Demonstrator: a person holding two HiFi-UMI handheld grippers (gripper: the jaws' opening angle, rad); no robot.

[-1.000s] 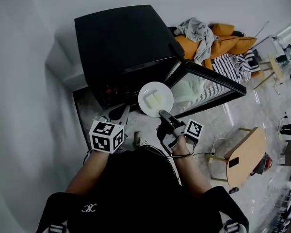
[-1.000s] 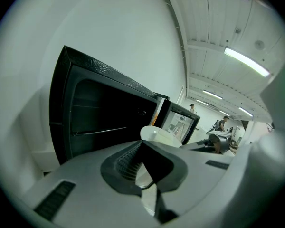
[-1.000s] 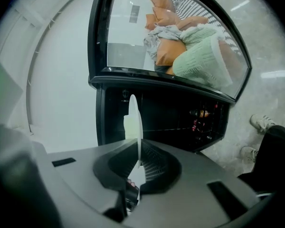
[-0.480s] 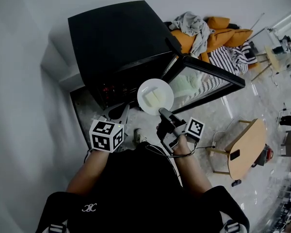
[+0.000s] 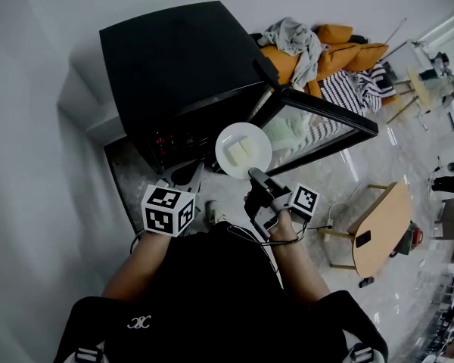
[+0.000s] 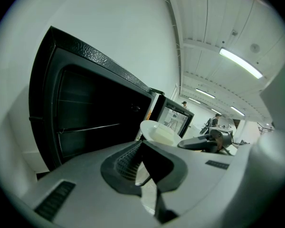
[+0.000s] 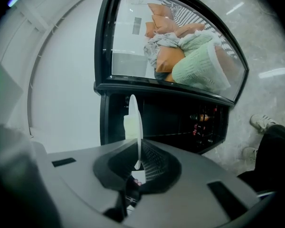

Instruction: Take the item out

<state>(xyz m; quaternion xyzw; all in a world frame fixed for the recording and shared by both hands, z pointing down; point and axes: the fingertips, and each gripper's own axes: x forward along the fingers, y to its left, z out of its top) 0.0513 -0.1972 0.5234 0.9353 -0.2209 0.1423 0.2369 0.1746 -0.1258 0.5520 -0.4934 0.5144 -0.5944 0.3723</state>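
Currently the right tool (image 5: 254, 175) is clamping the near rim of the white plate (image 5: 243, 150), holding it in the air just outside the open front of the black oven (image 5: 181, 74), beside its open glass door (image 5: 318, 123). Pale blocks of food (image 5: 238, 153) are lying on the plate. The left tool (image 5: 188, 175) is hovering close by, its jaws together on nothing.
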